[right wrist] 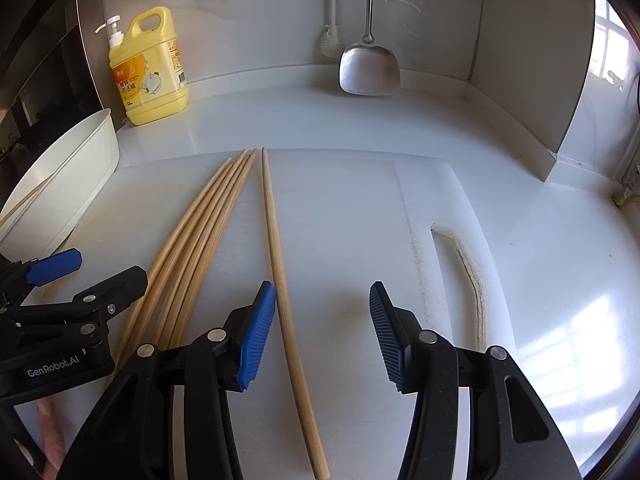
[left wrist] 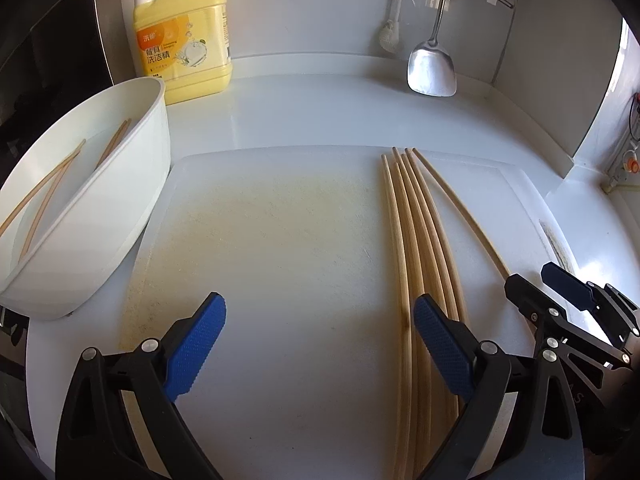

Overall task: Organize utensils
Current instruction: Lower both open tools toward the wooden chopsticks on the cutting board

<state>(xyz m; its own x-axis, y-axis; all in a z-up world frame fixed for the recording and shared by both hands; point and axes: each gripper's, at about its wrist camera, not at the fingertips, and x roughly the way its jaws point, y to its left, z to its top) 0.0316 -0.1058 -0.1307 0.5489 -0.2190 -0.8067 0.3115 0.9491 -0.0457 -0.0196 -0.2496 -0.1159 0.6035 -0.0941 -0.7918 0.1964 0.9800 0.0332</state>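
The white desk (right wrist: 560,280) carries everything, and on it lies a large white cutting board (left wrist: 280,240), which I take as the landmark. Left of the board, touching its edge, stands a white oval tub (left wrist: 100,220) with a middle wall; a few chopsticks (left wrist: 44,192) lean inside it, on both sides of that wall. Behind the board, at the left near the wall, stands a yellow detergent bottle (left wrist: 188,40) with a white pump. Behind the board at the right, a steel spatula (right wrist: 370,70) hangs against the wall, its blade just above the desk.

On the board, a bundle of chopsticks (left wrist: 416,240) lies close together, pointing away toward the wall. One single chopstick (right wrist: 280,260) lies just beside the bundle, on its right, a little apart.

The left gripper (left wrist: 320,344) hangs over the near part of the board, its fingers (left wrist: 196,348) released and wide, with nothing between them; the right finger is over the bundle. The right gripper (right wrist: 322,336) is over the board too, fingers released, half spread. The single chopstick lies below, between its fingers, near the left one, not pressed.
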